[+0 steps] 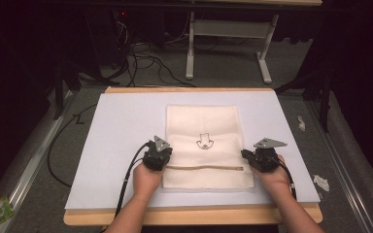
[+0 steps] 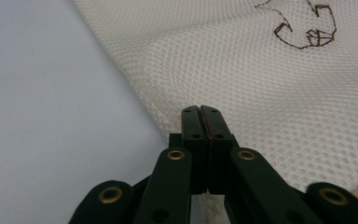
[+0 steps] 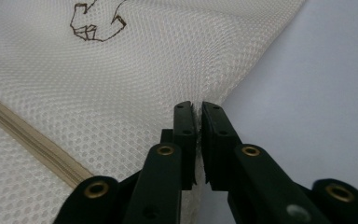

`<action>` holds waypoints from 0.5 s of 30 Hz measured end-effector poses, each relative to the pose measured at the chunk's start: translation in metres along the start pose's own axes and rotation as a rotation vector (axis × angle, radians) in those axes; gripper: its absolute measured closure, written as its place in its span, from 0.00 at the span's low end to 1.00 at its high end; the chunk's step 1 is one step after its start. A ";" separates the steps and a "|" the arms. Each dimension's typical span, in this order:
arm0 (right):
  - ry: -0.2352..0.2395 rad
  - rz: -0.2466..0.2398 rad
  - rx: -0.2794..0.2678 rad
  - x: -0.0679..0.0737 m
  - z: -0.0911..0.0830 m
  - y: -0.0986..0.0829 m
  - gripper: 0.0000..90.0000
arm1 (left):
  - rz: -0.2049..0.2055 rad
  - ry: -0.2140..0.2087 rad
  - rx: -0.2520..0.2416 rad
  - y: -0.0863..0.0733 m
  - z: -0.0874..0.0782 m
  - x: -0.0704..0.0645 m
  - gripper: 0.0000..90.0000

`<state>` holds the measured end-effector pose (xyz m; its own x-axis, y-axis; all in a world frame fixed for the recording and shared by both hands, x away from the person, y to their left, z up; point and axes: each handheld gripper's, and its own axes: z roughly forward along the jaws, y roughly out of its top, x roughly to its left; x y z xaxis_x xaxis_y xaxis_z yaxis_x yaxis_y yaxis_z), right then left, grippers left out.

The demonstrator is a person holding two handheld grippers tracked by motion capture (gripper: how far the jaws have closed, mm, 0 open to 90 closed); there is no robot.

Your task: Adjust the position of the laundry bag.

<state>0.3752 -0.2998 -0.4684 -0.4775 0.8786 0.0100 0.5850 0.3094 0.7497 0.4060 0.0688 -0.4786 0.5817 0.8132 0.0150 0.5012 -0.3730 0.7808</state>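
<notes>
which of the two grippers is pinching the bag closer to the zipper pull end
The right gripper, on the mesh bag edge where the zipper pull sits; the left gripper holds the opposite edge.

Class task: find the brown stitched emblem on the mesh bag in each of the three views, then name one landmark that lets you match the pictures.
High view: emblem at the middle of the mesh bag, between the two grippers.
Left gripper view: emblem at top right, cut by the top edge.
Right gripper view: emblem at top left.
Shared landmark: the bag's tan zipper, at lower left in the right gripper view.
</notes>
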 end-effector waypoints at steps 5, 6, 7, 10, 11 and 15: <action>-0.008 0.013 -0.042 0.003 -0.010 0.001 0.79 | -0.073 -0.017 -0.068 -0.004 -0.016 0.008 0.73; -0.008 0.022 -0.061 0.003 -0.015 0.001 0.77 | -0.066 -0.017 -0.073 -0.004 -0.019 0.008 0.70; -0.008 0.026 -0.073 0.002 -0.018 0.001 0.76 | -0.058 -0.014 -0.081 -0.004 -0.023 0.009 0.68; 0.005 0.049 -0.106 0.000 -0.032 -0.001 0.72 | -0.045 -0.020 -0.124 -0.005 -0.038 0.009 0.60; 0.009 0.053 -0.111 -0.001 -0.037 -0.001 0.71 | -0.044 -0.024 -0.138 -0.004 -0.043 0.009 0.60; 0.000 0.047 -0.101 -0.002 -0.054 -0.004 0.69 | -0.042 -0.071 -0.159 -0.009 -0.070 0.004 0.52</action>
<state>0.3387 -0.3228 -0.4355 -0.4507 0.8914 0.0469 0.5375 0.2291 0.8115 0.3593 0.1068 -0.4422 0.6088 0.7912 -0.0591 0.4219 -0.2597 0.8686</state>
